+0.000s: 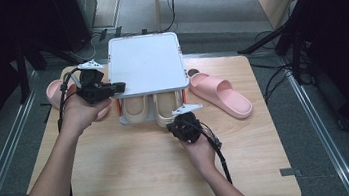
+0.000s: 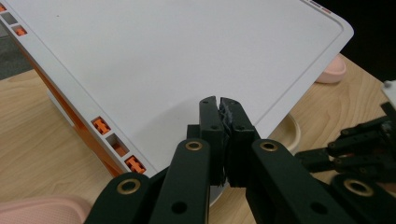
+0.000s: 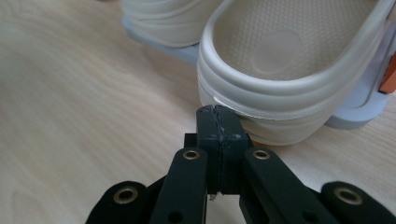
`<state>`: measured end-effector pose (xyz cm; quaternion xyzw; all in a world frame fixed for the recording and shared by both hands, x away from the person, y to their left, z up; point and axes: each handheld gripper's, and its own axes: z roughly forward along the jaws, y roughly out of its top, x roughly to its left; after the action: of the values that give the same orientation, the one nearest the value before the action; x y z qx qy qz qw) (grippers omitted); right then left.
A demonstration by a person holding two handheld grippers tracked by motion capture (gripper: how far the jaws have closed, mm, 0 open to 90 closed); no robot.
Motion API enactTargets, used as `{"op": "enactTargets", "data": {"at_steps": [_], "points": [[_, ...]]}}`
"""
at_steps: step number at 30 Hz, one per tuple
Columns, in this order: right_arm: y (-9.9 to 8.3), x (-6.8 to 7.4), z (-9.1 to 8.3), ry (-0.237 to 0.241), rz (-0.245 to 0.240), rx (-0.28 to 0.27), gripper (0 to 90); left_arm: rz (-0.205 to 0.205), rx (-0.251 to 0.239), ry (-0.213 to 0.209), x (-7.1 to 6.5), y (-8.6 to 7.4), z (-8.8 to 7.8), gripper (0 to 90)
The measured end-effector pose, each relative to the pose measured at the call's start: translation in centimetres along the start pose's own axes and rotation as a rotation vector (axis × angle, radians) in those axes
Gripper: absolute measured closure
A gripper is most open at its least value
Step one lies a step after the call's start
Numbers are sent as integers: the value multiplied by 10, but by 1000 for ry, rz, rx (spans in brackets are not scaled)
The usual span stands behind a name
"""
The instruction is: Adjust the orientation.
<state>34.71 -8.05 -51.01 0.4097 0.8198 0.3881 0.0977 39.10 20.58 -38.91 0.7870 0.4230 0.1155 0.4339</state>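
A white shelf (image 1: pixel 145 63) on orange posts (image 2: pixel 100 125) stands at the back middle of the wooden table. Two cream slippers sit under it, the left one (image 1: pixel 136 107) and the right one (image 1: pixel 166 110), heels toward me. My left gripper (image 1: pixel 120 87) is shut with nothing between its jaws, its tips (image 2: pixel 219 103) over the shelf top (image 2: pixel 187 56) near its front left corner. My right gripper (image 1: pixel 179 119) is shut too, its tips (image 3: pixel 217 112) right at the heel of the right cream slipper (image 3: pixel 289 60); whether they touch it I cannot tell.
A pink slipper (image 1: pixel 220 94) lies on the table to the right of the shelf. Another pink slipper (image 1: pixel 55 90) lies to its left, partly behind my left hand. The shelf's pale base (image 3: pixel 355 114) pokes out beneath the cream slippers.
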Motion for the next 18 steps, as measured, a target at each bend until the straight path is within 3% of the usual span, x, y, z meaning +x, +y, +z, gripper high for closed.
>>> {"op": "enactTargets", "data": {"at_steps": [8, 11, 14, 18], "points": [[10, -11, 15, -38, 0, -18, 900, -3, -2, -2, 0, 0, 0, 879], [11, -15, 17, -27, 30, -32, 900, -3, -3, -7, 1, 0, 0, 875], [11, -15, 13, -14, 44, -30, 897, 1, 0, -4, -1, 0, 0, 854], [9, -14, -4, 6, 29, -39, 887, -14, 6, -3, -2, 2, -1, 800]]}}
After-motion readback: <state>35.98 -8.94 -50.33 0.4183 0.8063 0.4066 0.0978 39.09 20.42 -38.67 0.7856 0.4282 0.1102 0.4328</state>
